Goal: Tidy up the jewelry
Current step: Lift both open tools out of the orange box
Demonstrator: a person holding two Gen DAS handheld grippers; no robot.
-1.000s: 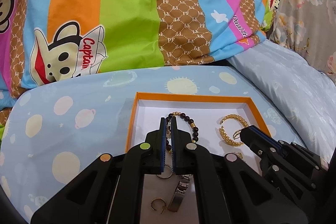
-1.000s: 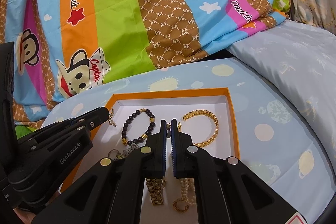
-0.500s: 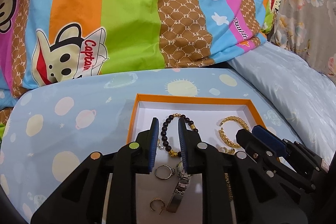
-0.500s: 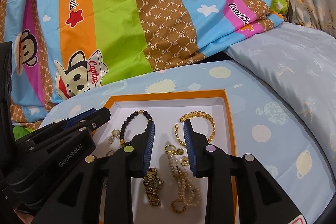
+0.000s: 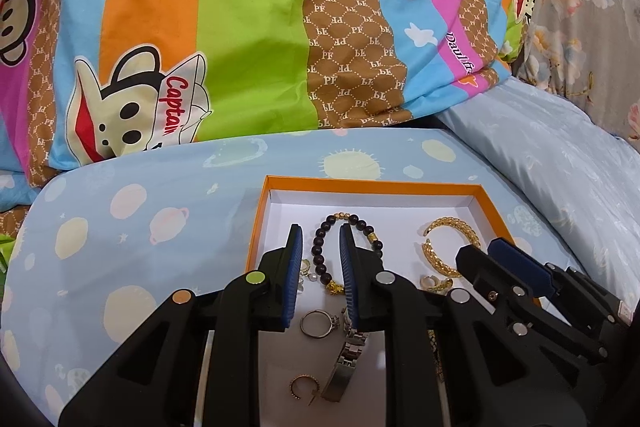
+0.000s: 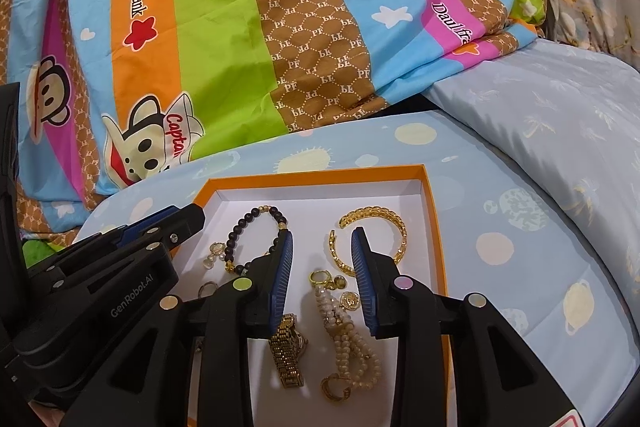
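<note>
An orange-rimmed white box (image 5: 372,185) (image 6: 434,227) lies on the bed and holds loose jewelry. My left gripper (image 5: 320,239) is open and empty above a dark bead bracelet (image 5: 318,261) (image 6: 232,239), with a silver ring (image 5: 316,323), a silver watch (image 5: 346,363) and a gold hoop (image 5: 302,389) below it. My right gripper (image 6: 322,241) (image 5: 486,251) is open and empty over a pearl bracelet (image 6: 348,343), beside a gold cuff (image 6: 374,239) (image 5: 448,247) and a gold watch (image 6: 288,351).
The box rests on a light blue planet-print cushion (image 5: 140,227). A striped monkey-print quilt (image 5: 240,27) rises behind it. A pale blue pillow (image 6: 560,131) lies to the right. Small gold earrings (image 6: 348,301) lie in the box.
Both grippers have gone from shut to open, the jaws spreading wider over the box. Both have drawn back slightly, and the jewelry lies still.
</note>
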